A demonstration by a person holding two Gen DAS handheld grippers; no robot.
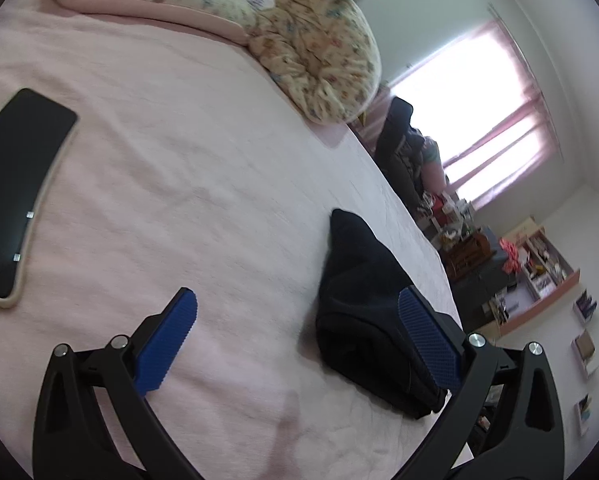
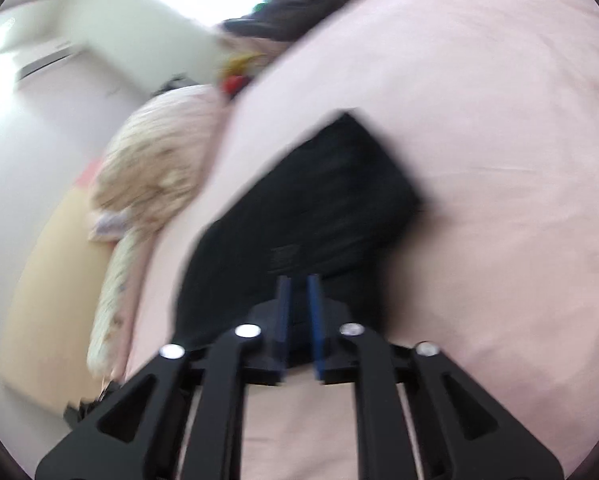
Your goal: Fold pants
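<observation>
The black pants lie folded into a compact bundle on the pink bed cover, near the bed's right edge. My left gripper is open wide; its right blue pad overlaps the bundle's near side and its left pad is over bare cover. In the blurred right wrist view the same folded pants lie just ahead of my right gripper. Its blue pads stand nearly together with a narrow gap, at the bundle's near edge. Whether cloth is between them is unclear.
A black phone in a pale case lies on the cover at the left. Floral pillows sit at the bed's far end. Beyond the right edge stand a dark chair and cluttered shelves.
</observation>
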